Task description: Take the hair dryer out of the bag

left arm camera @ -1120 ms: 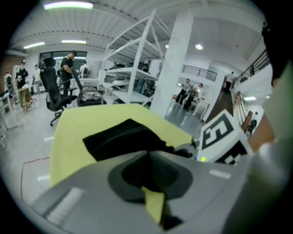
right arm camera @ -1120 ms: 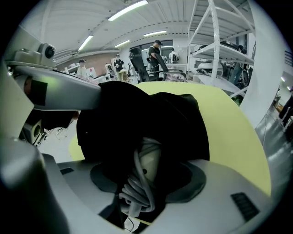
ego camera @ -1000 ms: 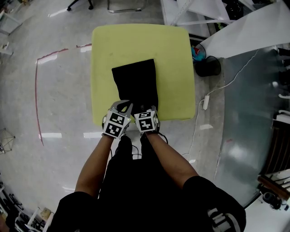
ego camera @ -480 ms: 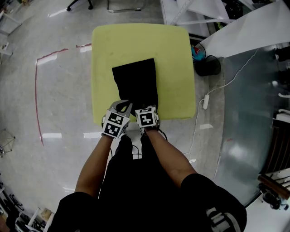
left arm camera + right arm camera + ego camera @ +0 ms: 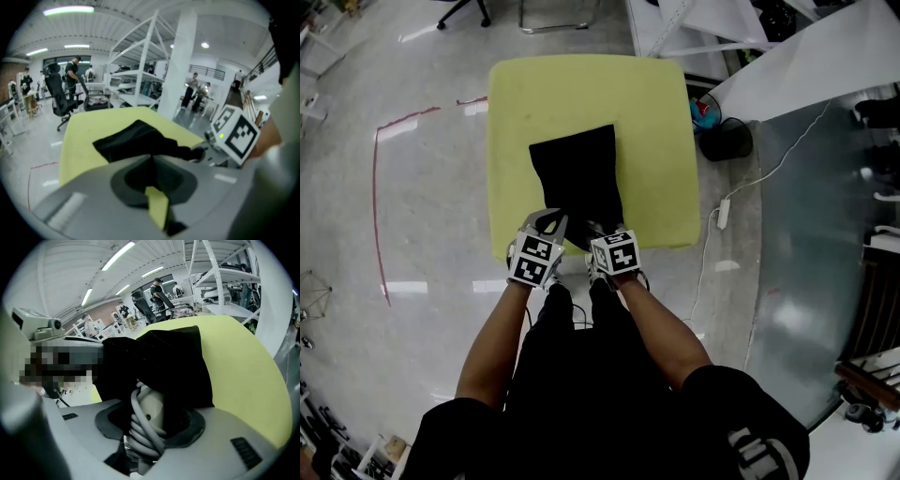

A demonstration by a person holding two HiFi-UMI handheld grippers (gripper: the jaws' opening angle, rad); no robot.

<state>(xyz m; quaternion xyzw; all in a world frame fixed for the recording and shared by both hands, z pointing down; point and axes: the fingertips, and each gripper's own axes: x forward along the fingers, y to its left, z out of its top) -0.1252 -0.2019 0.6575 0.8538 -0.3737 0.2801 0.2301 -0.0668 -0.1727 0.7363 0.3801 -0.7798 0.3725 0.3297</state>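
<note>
yellow table bears black bag, right gripper clamping hair dryer.

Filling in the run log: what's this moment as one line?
left gripper: shut on bag edge | right gripper: shut on hair dryer handle | hair dryer: partly out of bag | bag: on table

The black bag hides most of the hair dryer
</note>
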